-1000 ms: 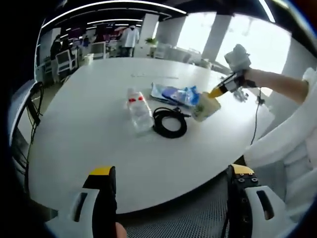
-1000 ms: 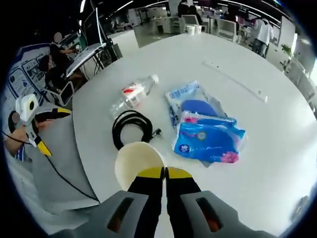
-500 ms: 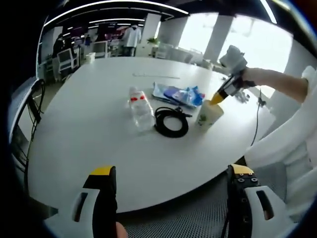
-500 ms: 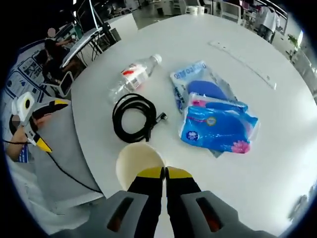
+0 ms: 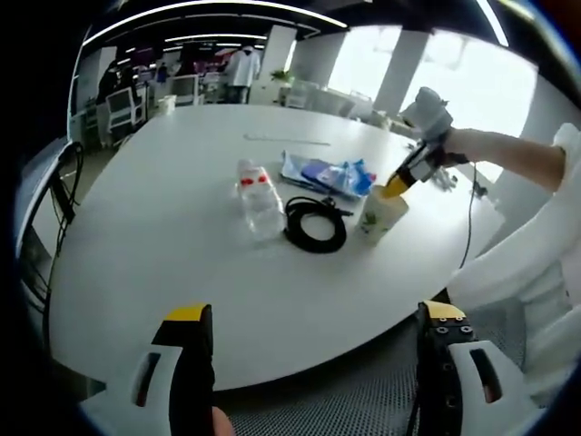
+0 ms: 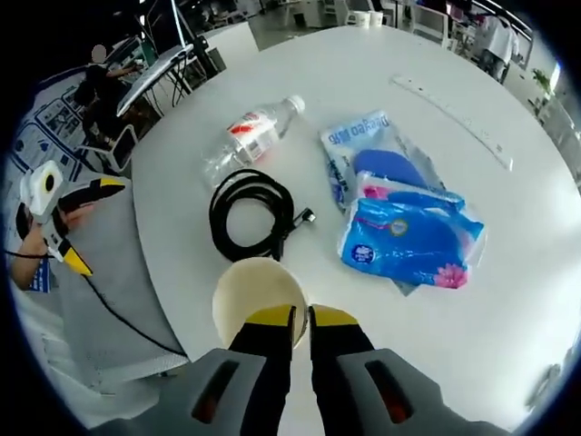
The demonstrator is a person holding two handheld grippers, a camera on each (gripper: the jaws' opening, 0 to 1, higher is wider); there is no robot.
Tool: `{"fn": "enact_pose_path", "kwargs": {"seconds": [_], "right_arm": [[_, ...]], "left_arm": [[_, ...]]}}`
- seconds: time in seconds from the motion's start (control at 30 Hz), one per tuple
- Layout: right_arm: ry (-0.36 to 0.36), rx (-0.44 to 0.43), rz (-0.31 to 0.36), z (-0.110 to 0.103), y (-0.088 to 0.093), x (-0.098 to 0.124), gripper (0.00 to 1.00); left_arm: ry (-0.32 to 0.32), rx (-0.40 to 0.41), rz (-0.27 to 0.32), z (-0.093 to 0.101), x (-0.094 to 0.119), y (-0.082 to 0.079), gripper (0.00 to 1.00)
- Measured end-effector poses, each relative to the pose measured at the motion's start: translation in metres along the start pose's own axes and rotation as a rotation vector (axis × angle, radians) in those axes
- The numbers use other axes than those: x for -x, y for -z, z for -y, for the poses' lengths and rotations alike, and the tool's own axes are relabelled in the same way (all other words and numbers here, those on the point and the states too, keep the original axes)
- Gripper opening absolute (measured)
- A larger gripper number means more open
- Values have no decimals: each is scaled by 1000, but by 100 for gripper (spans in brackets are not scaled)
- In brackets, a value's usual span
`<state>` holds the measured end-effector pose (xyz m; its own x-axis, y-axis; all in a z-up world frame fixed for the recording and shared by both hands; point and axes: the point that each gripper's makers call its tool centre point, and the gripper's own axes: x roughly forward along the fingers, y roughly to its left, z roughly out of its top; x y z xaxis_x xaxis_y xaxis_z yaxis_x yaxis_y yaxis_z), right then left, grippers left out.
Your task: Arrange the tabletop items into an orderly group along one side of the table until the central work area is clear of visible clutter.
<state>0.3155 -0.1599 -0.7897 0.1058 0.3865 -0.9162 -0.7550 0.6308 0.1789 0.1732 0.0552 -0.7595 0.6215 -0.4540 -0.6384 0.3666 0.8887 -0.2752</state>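
A cream paper cup (image 6: 257, 302) stands upright on the white round table (image 6: 508, 300), near its edge. My right gripper (image 6: 300, 320) is shut on the cup's near rim, with a narrow gap between the jaws. In the left gripper view the cup (image 5: 380, 211) stands right of a black coiled cable (image 5: 314, 223), with the right gripper (image 5: 396, 188) at its rim. A clear plastic bottle (image 6: 251, 145) lies beyond the cable (image 6: 252, 216). Blue tissue packs (image 6: 410, 241) lie to the right. My left gripper (image 5: 316, 363) hangs open off the table's edge, holding nothing.
A thin white strip (image 6: 452, 113) lies on the far part of the table. The left gripper (image 6: 91, 225) and a grey-clothed lap (image 6: 100, 300) sit beside the table's edge. Chairs and people (image 5: 238, 68) stand far behind. Wide bare tabletop (image 5: 154, 227) lies left of the bottle.
The right gripper view has drawn slightly nearer the table, and a narrow gap now shows between my right jaws. The cup stands a touch closer to the cable. The left gripper has not moved.
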Motion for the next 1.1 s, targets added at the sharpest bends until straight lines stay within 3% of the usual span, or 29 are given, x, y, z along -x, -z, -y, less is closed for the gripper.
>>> {"fn": "enact_pose_path", "kwargs": {"seconds": [0.23,0.37,0.53,0.6,0.67,0.87,1.1], "right_arm": [[34,40,51,3,-8,7,21],[15,15,101,0,-14,13,24],[49,84,192,1,-22,23,32],[71,149,244,2,-24,27,36],[84,126,248,4,-18,32,38],[123,54,364,14,-17,52,39],[183,-29,399,25,10,71,39]], "left_arm": [[16,-1,-7,3,-2,1,91],[28,9,2,4,-3,-2,92],[51,77,66,0,-3,-19,93],[63,101,89,-2,-4,-27,93],[63,98,92,-4,-6,-32,93],[100,43,91,0,-17,-52,93],[148,-29,82,5,-37,-76,93]]}}
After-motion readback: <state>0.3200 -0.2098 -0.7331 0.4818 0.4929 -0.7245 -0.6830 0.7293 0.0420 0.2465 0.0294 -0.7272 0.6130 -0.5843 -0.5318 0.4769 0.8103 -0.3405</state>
